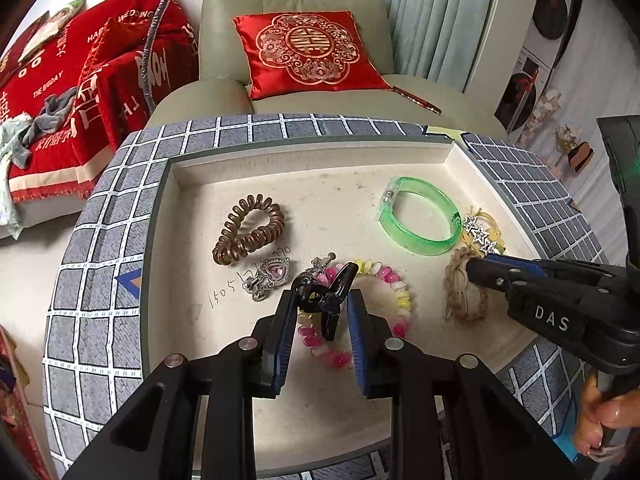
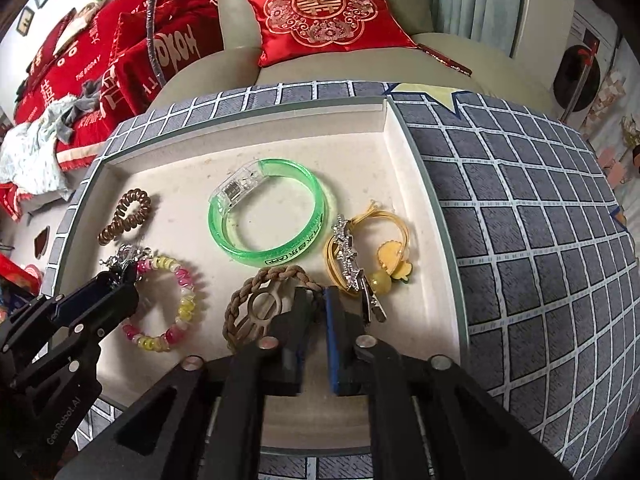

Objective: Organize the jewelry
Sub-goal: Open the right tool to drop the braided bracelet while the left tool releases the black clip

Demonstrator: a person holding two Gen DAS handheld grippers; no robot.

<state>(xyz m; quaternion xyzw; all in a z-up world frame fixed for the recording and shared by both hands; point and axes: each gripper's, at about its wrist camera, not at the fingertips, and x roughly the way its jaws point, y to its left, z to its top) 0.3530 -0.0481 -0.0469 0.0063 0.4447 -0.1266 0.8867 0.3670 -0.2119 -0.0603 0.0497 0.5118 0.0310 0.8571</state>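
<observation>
Left gripper (image 1: 320,308): pinching a black hair claw clip (image 1: 332,300), held above the pink and yellow bead bracelet (image 1: 396,300) in the lower middle of the left wrist frame.
Right gripper (image 2: 314,300): jaws spread a little, nothing between the pads; the tips stand low between the braided brown bracelet (image 2: 256,304) and the star hair clip (image 2: 352,264).
Tray (image 2: 248,160): white, shallow, on the grid-pattern counter (image 2: 520,220); it carries all the jewelry.
Other pieces: green bangle (image 2: 272,220) in the middle, brown coil hair tie (image 2: 124,216) at left, yellow hair tie (image 2: 384,248) at right.
Step, as I judge: place the claw clip on a free spot.
Advice: lower it beside the beads, not on them, then let go slowly.
Risk: the right tips may push the braided bracelet.
</observation>
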